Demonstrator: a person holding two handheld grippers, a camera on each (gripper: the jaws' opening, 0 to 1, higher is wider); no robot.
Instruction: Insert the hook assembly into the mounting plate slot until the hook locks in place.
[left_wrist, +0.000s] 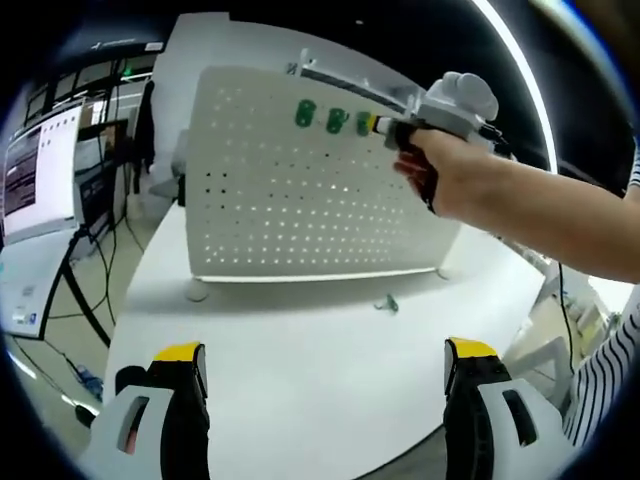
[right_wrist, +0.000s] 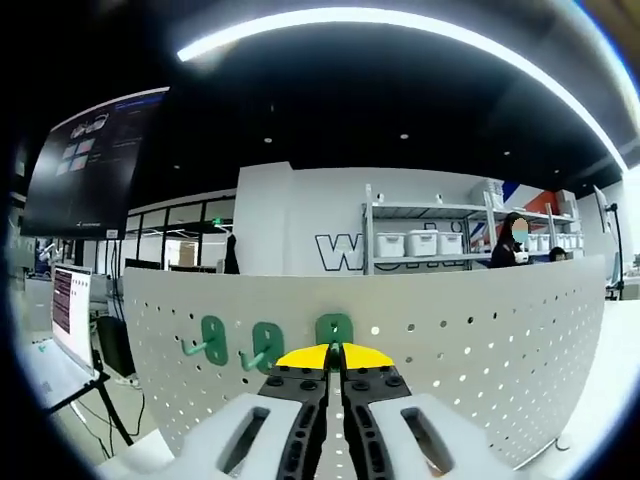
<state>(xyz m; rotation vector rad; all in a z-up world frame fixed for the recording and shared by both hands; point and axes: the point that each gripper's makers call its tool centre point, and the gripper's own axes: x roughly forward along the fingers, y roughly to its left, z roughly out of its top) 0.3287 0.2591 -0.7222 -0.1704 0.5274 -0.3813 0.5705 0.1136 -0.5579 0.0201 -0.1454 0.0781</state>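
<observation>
R gripper jaws pinched on 3rd green hook at pegboard, grip pt hidden; L gripper wide.

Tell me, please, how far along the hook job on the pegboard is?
Two green hooks already sit in the pegboard. The right gripper, jaws closed, holds a third hook at the board. One hook lies on the table. The left gripper is open.
</observation>
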